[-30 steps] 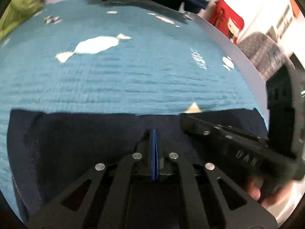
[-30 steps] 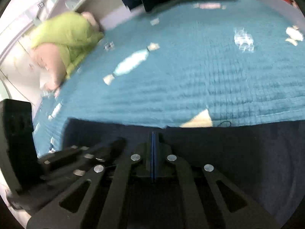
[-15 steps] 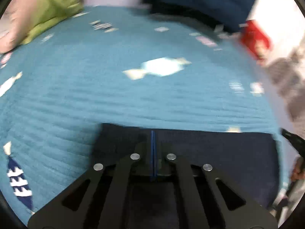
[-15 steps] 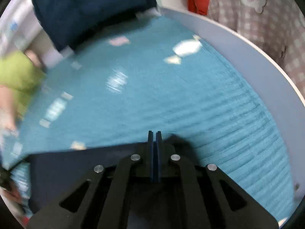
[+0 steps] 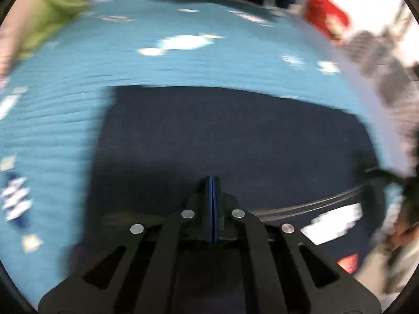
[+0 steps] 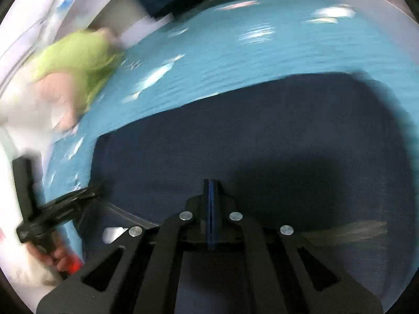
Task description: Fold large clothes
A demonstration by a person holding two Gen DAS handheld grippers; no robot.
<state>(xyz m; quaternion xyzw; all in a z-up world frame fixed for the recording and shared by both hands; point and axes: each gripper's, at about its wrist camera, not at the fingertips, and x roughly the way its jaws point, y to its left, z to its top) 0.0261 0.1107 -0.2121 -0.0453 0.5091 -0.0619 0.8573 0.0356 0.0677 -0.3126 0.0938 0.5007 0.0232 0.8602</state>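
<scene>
Left wrist view: the left gripper has its jaws pressed together over the dark navy garment, which lies on the teal bedspread with its long axis running left to right; whether cloth is pinched, I cannot tell.

Right wrist view: the right gripper is likewise pressed together above the garment's right part, so each hand is nearer its own end.

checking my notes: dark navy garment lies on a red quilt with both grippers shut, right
Not quite: the quilt is teal blue with white prints, not red, as both wrist views show. The rest holds: the navy garment lies on it, and the left gripper and right gripper are shut.
</scene>
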